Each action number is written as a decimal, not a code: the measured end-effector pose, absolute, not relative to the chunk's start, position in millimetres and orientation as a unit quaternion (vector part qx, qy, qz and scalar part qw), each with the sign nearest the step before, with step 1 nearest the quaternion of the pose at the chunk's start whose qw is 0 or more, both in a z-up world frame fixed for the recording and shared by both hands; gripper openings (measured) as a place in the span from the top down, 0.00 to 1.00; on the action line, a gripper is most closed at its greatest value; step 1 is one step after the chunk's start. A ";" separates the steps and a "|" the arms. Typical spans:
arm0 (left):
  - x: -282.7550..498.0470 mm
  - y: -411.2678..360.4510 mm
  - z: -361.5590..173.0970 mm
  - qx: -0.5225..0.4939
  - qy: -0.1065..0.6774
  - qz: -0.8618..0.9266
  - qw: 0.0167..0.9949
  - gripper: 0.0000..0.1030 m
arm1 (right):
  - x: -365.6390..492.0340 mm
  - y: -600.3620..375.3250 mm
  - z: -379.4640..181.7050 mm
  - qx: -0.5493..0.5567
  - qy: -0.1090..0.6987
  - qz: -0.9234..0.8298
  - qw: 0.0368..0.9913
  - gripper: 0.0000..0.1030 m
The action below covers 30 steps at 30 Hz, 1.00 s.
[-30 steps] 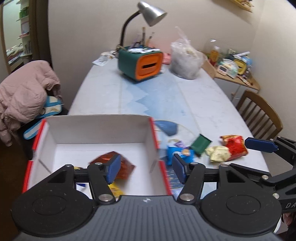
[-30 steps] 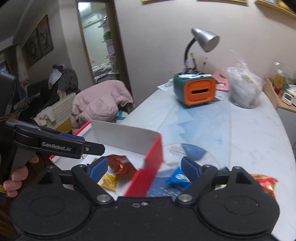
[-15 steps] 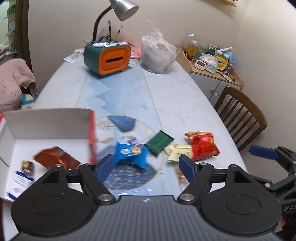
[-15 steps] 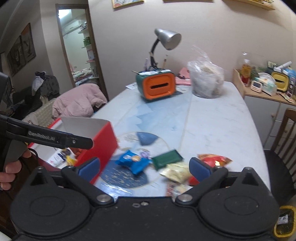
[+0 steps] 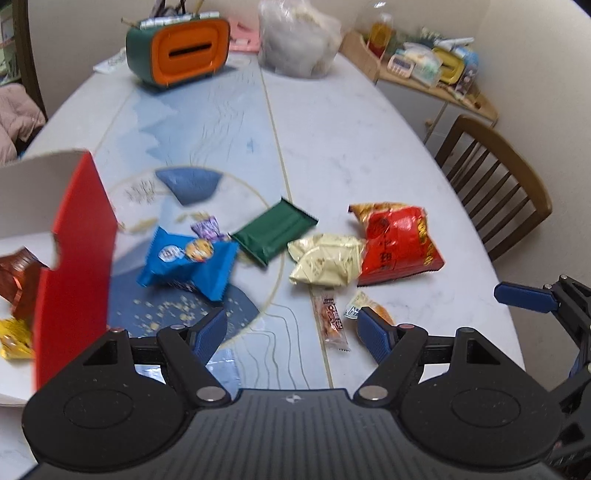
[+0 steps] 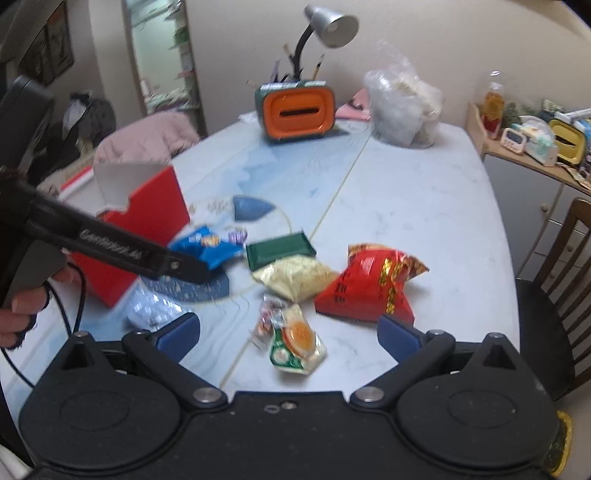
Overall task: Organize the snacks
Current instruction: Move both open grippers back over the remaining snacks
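Observation:
Loose snacks lie on the table: a blue packet [image 5: 188,264] [image 6: 207,245], a green packet [image 5: 273,230] [image 6: 279,251], a pale yellow packet [image 5: 327,260] [image 6: 295,277], a red bag [image 5: 397,242] [image 6: 369,284], a thin stick snack [image 5: 332,321] and a small round-print packet [image 6: 295,343]. A red-and-white box [image 5: 77,266] [image 6: 147,221] at the left holds a brown-red packet [image 5: 18,277] and a yellow one [image 5: 14,338]. My left gripper [image 5: 291,332] is open and empty, low over the table's front. My right gripper [image 6: 288,334] is open and empty above the small packet.
An orange-and-green holder [image 5: 177,48] [image 6: 295,110], a desk lamp [image 6: 328,26] and a clear plastic bag [image 5: 299,40] [image 6: 404,103] stand at the far end. A wooden chair [image 5: 495,184] is at the right. A cluttered side shelf [image 6: 535,144] is at the back right.
Both grippers have swung right from over the box to the loose snacks and dropped closer to the table. Both stay open and empty.

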<state>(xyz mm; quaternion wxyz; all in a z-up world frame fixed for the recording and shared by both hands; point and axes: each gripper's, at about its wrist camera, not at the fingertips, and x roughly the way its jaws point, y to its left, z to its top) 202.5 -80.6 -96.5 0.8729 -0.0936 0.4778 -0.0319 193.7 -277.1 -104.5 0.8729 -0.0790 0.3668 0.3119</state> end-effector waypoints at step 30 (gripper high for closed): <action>253.8 -130.2 -162.1 -0.081 0.539 -0.025 0.838 0.34 | 255.3 -266.1 -185.0 -0.088 0.434 0.381 0.812 0.43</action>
